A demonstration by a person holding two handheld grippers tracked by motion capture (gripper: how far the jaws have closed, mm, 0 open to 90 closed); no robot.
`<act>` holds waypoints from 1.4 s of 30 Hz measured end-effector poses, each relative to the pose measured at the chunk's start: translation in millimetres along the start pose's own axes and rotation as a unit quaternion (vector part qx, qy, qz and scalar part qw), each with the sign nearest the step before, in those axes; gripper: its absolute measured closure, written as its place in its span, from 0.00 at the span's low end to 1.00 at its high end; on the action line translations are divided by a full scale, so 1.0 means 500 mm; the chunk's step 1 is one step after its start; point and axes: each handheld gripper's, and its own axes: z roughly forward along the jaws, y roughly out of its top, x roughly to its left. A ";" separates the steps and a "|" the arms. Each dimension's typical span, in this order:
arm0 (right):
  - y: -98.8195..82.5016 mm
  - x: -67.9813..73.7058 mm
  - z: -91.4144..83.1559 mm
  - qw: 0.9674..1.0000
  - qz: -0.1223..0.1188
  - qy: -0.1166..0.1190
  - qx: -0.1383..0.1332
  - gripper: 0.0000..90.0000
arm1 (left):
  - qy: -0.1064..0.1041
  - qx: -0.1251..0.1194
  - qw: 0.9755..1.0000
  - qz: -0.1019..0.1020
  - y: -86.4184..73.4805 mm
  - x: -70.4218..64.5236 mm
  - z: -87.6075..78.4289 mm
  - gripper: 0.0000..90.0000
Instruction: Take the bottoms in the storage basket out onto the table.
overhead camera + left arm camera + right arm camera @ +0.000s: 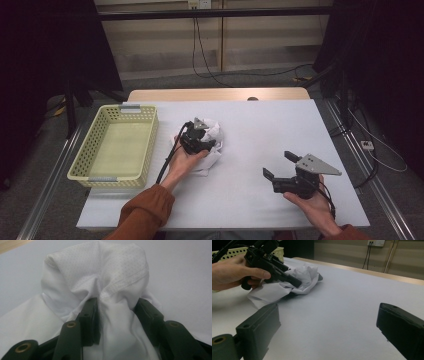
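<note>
A crumpled white cloth [214, 131] lies on the white table left of centre. My left gripper [209, 145] is pushed into it. In the left gripper view a bunched fold of the cloth [100, 267] fills the gap between the two black jaws, which stand apart and loose around it, so the left gripper [115, 305] is open. The right gripper view shows the same cloth [304, 275] and the left gripper [308, 281] in a hand. Over bare table at the front right, my right gripper [279, 165] is wide open with nothing between its jaws [329, 315].
A yellow perforated basket [148, 145] stands at the table's left edge, with nothing visible inside, and its rim [237, 251] shows behind the left hand. A wooden strip [215, 94] runs along the table's far edge. Cables hang down the back wall.
</note>
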 end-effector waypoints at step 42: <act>0.003 0.003 0.005 1.000 0.000 -0.001 0.000 0.05 | 0.005 -0.083 0.997 -0.011 0.044 -0.012 -0.096 0.06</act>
